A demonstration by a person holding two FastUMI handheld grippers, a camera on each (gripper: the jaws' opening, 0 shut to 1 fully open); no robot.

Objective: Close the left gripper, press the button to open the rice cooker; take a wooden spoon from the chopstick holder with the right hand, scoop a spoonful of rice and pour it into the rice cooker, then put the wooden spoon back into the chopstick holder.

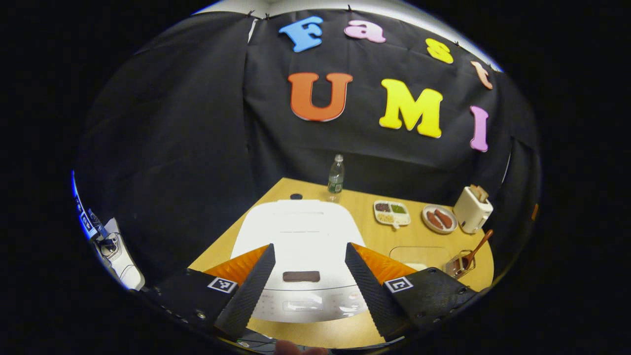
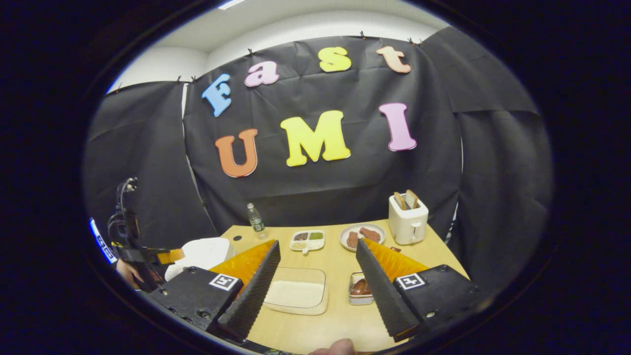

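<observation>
Cooker (image 1: 300, 241) sits on the counter (image 1: 374, 236) directly ahead of my left claw (image 1: 308, 281), framed between its spread fingers, lid down. The dark button (image 1: 301, 276) lies at the lid's near edge, midway between the fingertips and just beyond them. I judge the first step is in hand and not yet done: the left claw is released and must clench before it presses.

My right claw (image 2: 315, 281) is also released and holds nothing. Just ahead of it, between the fingers, lies the clear rice tray (image 2: 296, 292); the holder (image 2: 361, 288) stands beside the right finger, partly hidden by it. From the left gripper view the spoon (image 1: 477, 250) leans out of the holder, well off to the right of the left claw.

Next move, as I judge it: bring the left fingers together, then lower the tips squarely onto the button. Off-centre contact may slide across the lid.
</observation>
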